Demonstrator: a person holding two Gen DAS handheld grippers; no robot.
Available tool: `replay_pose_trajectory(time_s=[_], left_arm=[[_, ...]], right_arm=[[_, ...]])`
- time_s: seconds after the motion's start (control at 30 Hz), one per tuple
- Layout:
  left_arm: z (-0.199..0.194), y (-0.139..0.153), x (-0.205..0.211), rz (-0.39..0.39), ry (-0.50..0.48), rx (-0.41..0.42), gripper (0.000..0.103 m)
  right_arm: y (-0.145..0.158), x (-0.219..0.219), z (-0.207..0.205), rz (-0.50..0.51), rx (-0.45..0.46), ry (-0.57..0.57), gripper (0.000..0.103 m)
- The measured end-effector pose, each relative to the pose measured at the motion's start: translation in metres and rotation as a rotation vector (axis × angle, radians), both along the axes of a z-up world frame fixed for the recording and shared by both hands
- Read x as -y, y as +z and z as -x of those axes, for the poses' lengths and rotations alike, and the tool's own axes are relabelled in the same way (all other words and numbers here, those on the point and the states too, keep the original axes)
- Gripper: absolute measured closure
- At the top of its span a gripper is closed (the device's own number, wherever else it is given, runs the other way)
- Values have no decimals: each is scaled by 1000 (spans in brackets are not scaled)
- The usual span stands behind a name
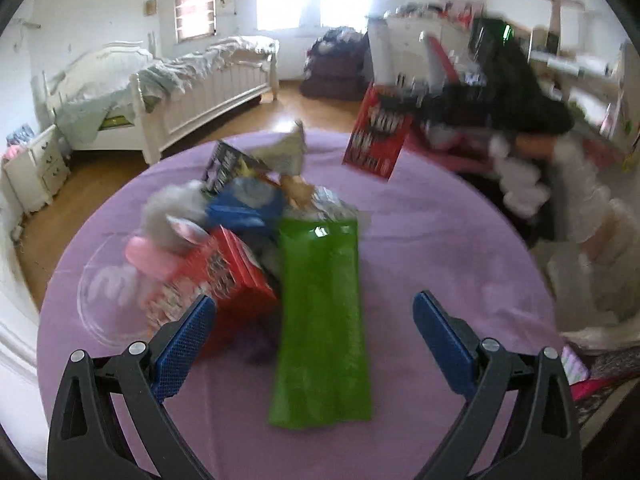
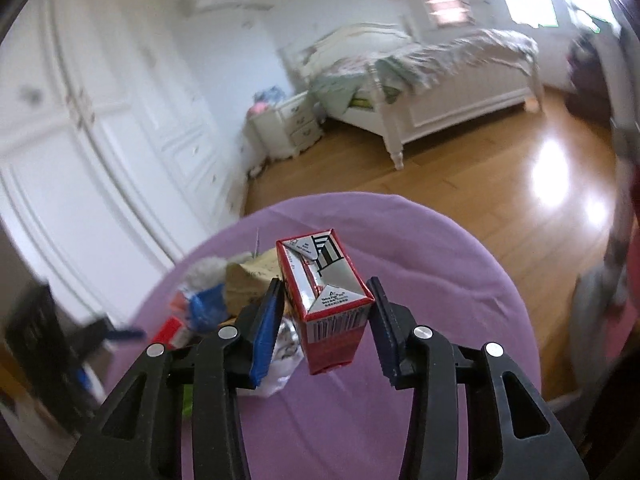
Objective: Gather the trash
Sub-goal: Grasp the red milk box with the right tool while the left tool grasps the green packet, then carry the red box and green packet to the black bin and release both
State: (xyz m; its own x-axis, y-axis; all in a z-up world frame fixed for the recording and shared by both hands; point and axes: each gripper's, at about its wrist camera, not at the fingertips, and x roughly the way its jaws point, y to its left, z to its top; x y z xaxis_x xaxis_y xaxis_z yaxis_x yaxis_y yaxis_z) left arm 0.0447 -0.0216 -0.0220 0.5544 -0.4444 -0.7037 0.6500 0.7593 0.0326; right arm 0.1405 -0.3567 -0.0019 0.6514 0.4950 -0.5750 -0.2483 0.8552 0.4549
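Observation:
A pile of trash (image 1: 240,216) lies on the round purple table (image 1: 440,248): a green bag (image 1: 320,320), a red carton (image 1: 224,272), a blue packet (image 1: 248,208), grey fluff, a pink item. My left gripper (image 1: 314,320) is open and empty, low over the green bag. My right gripper (image 2: 326,300) is shut on a red drink carton (image 2: 326,300) and holds it above the table. In the left wrist view that carton (image 1: 378,136) hangs at the far right of the table.
A clear plastic bowl (image 1: 104,300) sits at the table's left under the pile. A white bed (image 1: 192,92) and nightstand (image 1: 36,168) stand beyond on the wood floor. White wardrobes (image 2: 100,140) line the wall. Shelves and clutter (image 1: 560,60) stand at the right.

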Motion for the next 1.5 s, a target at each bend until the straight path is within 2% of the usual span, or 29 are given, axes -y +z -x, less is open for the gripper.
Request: replay_pose_trajectory(time_s=[0.07, 0.17, 0.2, 0.27, 0.3, 0.33, 0.37, 0.43, 0.53, 0.6, 0.63, 0.67, 0.73, 0.83, 0.87, 0.9, 0.93, 0.97, 1.0, 1.03, 1.07, 1.13, 1.4, 1.5], left_arm=[[-1, -10, 12, -73, 2, 1, 5], [-9, -26, 27, -140, 43, -42, 5], [-12, -29, 32, -167, 58, -24, 5], [-12, -28, 37, -169, 74, -21, 9], [-17, -27, 35, -149, 102, -21, 12], [-19, -25, 34, -134, 120, -19, 28], [-21, -24, 31, -115, 128, -38, 57], [-32, -28, 26, -70, 163, -115, 57], [-31, -27, 24, -76, 187, -100, 63], [-19, -21, 23, -49, 184, -95, 68], [-11, -17, 22, -34, 184, -85, 68], [-6, -14, 23, -29, 188, -75, 68], [10, -7, 23, -6, 202, -51, 68], [29, 2, 28, 46, 213, -51, 68], [33, 2, 29, 50, 217, -52, 68], [38, 3, 34, 51, 219, -52, 68], [40, 4, 36, 58, 223, -54, 68], [45, 5, 38, 67, 226, -58, 68], [49, 5, 39, 79, 230, -61, 68], [51, 7, 39, 97, 233, -66, 68], [54, 11, 39, 114, 234, -68, 68], [59, 16, 41, 138, 228, -67, 68], [56, 36, 80, 203, 168, -45, 68], [50, 38, 108, 229, 115, -65, 68]], right_arm=[[2, 5, 11, -27, -4, -16, 61], [4, 11, 26, -51, -6, -19, 61], [5, 12, 30, -52, -6, -20, 61], [4, 15, 38, -58, -11, -21, 61], [3, 16, 41, -62, -14, -22, 61], [1, 19, 46, -68, -19, -25, 61], [1, 22, 49, -72, -25, -23, 61], [-3, 25, 53, -71, -43, -20, 61], [-9, 21, 55, -61, -65, -3, 61], [-13, 21, 61, -71, -89, 22, 60], [-15, 21, 65, -53, -111, 25, 45], [-16, 19, 66, -31, -126, 20, 26], [-21, 13, 75, 15, -147, 20, 23], [-27, -8, 84, 53, -186, 100, 23], [-31, -19, 88, 97, -200, 125, 25], [-34, -27, 91, 154, -209, 127, 31], [-38, -33, 94, 204, -218, 121, 49], [-39, -36, 98, 218, -208, 112, 49], [-37, -35, 100, 204, -206, 108, 54], [-34, -33, 101, 189, -204, 111, 64], [-30, -29, 103, 170, -192, 105, 67], [-21, -12, 108, 101, -172, 71, 71], [-1, 81, 118, -244, -147, -46, 71], [4, 126, 129, -306, -127, -126, 71]])
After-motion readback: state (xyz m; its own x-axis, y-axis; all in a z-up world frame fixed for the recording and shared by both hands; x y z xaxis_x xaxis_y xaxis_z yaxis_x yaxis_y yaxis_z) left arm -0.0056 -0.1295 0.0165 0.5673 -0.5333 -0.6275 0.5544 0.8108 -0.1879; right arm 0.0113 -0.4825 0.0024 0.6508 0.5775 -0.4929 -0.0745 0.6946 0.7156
